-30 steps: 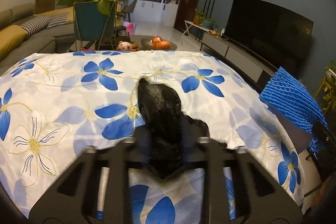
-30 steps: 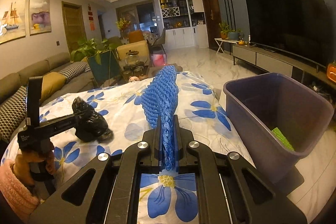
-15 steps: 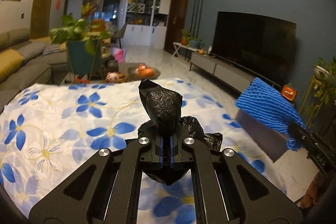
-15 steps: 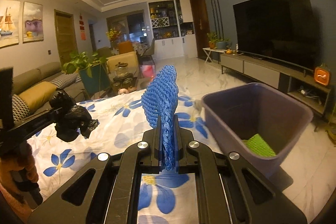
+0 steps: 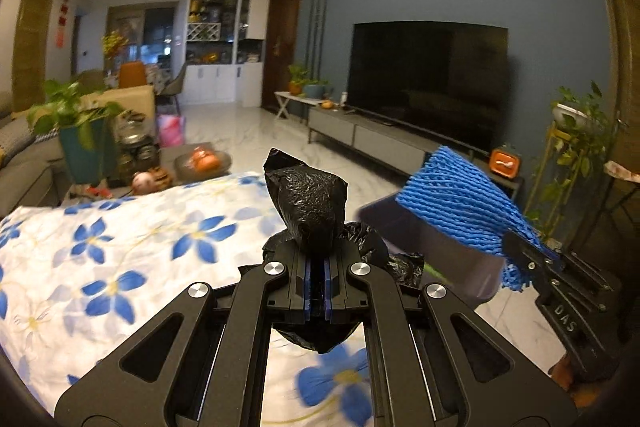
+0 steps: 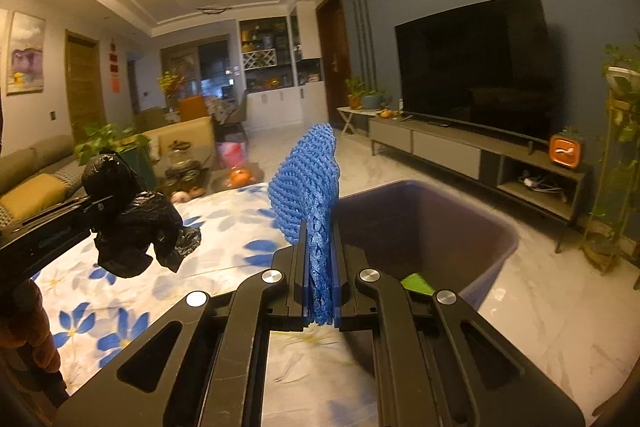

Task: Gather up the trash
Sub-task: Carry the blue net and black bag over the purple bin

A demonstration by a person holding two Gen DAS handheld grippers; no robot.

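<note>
White cloth with blue flowers (image 5: 132,239) lies left of your purple bin (image 6: 432,223). Your left gripper (image 5: 316,259) pinches a black bag (image 5: 312,203); your right gripper (image 6: 318,267) pinches blue foam net (image 6: 308,171).

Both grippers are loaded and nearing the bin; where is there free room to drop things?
The bin is mostly bare inside, with one green scrap at its near wall. The flowered cloth left of it is bare too.

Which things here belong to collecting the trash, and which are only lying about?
Belongs to the job:
- black plastic bag in left claw
- blue foam net in right claw
- purple bin
- green scrap inside it

Lying about:
- television
- potted plant
- orange gadget
</note>
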